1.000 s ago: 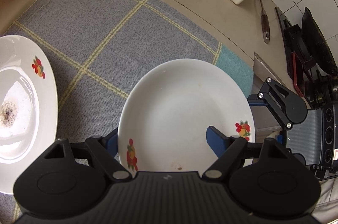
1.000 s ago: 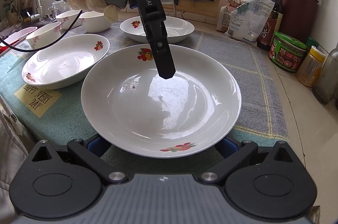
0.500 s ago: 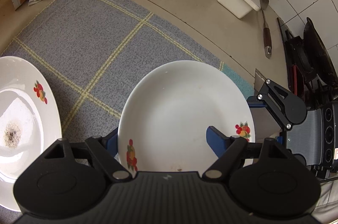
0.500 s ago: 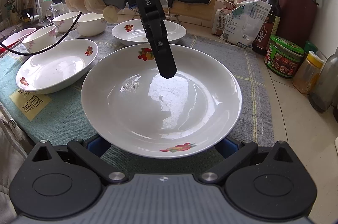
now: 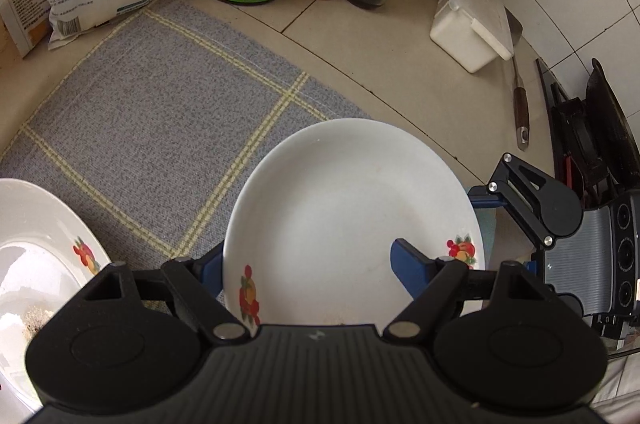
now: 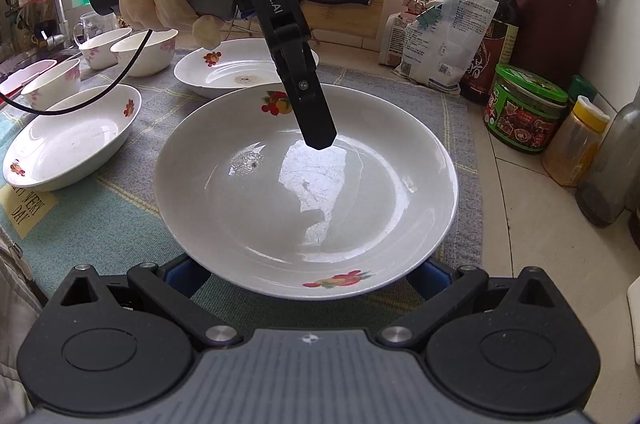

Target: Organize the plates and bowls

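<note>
Tilting plate (image 6: 306,191), seemingly tongs-held

Both wrist views face downward (closely), sharing the plate (image 5: 344,207).

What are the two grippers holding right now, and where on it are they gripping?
Both hold one white plate by its rim: left gripper on one edge, right gripper on the opposite edge.

three plates (image 6: 308,191) and three bowls (image 6: 146,53) sit on the mat.
</note>
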`<state>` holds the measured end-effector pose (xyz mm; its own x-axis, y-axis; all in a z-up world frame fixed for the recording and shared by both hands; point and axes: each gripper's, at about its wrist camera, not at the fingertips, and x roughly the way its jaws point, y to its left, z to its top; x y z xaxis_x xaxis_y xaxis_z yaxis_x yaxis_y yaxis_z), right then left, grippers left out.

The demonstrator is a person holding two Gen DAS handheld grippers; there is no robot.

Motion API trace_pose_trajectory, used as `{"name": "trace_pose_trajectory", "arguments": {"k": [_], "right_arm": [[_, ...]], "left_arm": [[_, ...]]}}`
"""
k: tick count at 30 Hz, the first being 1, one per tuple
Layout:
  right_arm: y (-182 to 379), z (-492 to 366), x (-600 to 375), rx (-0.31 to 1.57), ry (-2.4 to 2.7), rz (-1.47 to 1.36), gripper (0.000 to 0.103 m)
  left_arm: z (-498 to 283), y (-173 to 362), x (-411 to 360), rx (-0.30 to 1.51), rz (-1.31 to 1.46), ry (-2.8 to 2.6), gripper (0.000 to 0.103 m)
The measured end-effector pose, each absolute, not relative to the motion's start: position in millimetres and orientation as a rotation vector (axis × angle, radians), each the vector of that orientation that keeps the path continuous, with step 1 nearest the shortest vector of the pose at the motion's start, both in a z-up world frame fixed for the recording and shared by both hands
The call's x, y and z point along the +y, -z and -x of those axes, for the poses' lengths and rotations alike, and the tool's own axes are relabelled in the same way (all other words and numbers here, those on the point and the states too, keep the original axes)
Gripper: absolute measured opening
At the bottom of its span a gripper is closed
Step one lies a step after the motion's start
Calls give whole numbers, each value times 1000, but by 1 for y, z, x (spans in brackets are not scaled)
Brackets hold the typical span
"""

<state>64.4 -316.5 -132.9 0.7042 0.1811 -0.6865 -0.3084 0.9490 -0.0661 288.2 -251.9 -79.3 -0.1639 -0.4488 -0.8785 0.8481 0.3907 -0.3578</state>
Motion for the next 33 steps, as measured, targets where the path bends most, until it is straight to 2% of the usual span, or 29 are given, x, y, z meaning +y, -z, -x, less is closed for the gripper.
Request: {"name": "trace_pose_trajectory", "arguments": {"k": [33], "right_arm": [[148, -135, -366, 755, -239, 173, 103]], "left_arm": [[-342, 104, -300, 1176, -413, 1192, 82]]}}
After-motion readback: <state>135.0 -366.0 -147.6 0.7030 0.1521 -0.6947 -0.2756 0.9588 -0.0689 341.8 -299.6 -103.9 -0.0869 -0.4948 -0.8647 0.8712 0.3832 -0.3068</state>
